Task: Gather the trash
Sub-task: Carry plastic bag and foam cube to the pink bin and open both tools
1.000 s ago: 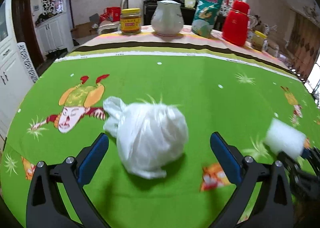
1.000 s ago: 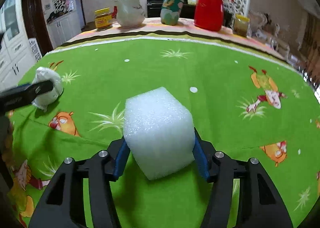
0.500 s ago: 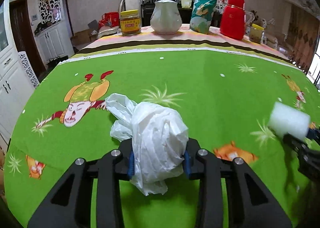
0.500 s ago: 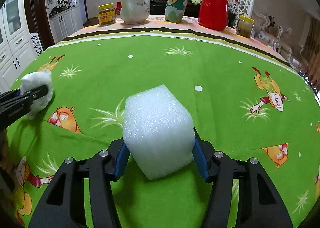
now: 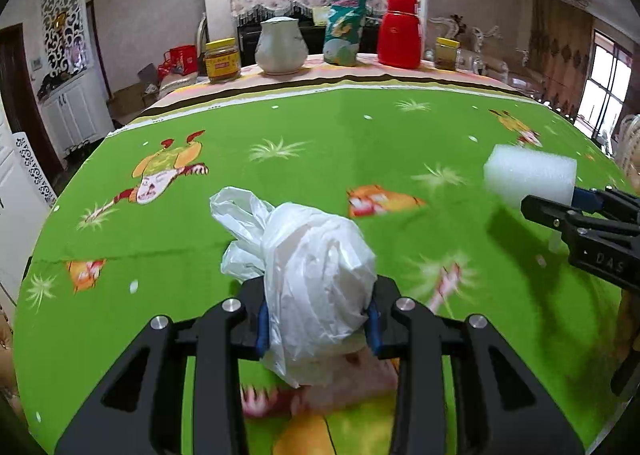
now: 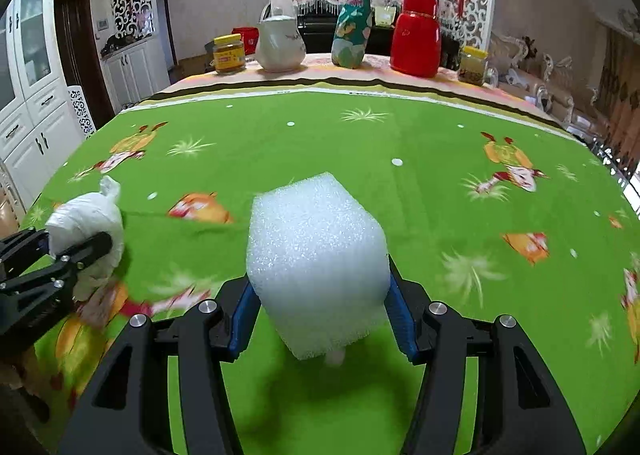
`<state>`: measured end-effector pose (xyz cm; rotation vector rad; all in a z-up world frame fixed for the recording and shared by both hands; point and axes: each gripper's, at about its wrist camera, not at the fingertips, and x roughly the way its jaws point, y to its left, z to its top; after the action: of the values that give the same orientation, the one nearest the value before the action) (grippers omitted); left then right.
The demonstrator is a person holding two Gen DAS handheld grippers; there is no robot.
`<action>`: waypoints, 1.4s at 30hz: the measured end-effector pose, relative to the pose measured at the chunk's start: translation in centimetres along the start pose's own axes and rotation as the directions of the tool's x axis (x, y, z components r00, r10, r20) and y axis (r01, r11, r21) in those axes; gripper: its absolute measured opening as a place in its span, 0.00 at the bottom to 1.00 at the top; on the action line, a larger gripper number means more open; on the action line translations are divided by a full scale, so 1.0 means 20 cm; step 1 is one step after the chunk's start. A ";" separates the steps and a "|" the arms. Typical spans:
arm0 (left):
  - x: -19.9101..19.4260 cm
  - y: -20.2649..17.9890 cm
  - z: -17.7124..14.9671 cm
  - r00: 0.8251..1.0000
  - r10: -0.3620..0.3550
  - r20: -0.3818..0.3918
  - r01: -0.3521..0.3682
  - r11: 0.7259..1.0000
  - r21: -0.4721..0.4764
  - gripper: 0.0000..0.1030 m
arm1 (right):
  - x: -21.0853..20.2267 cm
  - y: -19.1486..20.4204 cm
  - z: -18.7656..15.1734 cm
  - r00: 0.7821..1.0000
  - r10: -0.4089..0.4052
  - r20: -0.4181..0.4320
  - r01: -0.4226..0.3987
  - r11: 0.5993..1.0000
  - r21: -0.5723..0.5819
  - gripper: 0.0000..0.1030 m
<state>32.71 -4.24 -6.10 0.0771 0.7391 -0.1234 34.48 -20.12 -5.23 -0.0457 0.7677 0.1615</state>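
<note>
White foam block [image 6: 318, 255], long axis fwd, pinched in right hand-held gripper [image 6: 320, 313]; left hand-held gripper [image 5: 318, 321] tight on plastic bag [image 5: 316, 275], knot up-left

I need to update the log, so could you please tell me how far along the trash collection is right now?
Both pieces are picked up. The left gripper is shut on the crumpled white plastic bag, and the right gripper is shut on the white foam block, both over the green tablecloth. What is left is dropping them off; no bin shows in either view. I see no other loose trash on the cloth.
</note>
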 end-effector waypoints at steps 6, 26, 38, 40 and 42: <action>-0.18 -0.06 -0.11 0.999 -0.022 0.050 0.021 1.000 0.015 0.34 | -0.18 0.05 -0.12 0.999 0.015 0.029 -0.016 0.999 0.031 0.53; -0.47 -0.04 -0.26 0.991 -0.061 0.118 0.063 0.998 -0.017 0.34 | -0.48 0.13 -0.35 0.995 0.018 0.096 -0.026 0.996 0.081 0.53; -0.61 -0.15 -0.34 0.980 -0.140 0.139 0.134 0.990 0.049 0.35 | -0.80 0.07 -0.56 0.989 0.011 0.145 -0.028 0.993 0.111 0.54; -0.63 -0.19 -0.36 0.977 -0.166 0.136 0.158 0.985 0.065 0.35 | -0.87 0.04 -0.61 0.987 -0.004 0.159 -0.016 0.992 0.121 0.54; -0.65 -0.25 -0.37 0.972 -0.194 0.136 0.183 0.979 0.088 0.35 | -0.94 0.00 -0.67 0.984 -0.021 0.175 -0.004 0.990 0.138 0.54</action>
<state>17.56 -7.19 -2.85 0.0684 0.5963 -0.3356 11.90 -23.86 -1.81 0.0956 0.6005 0.1021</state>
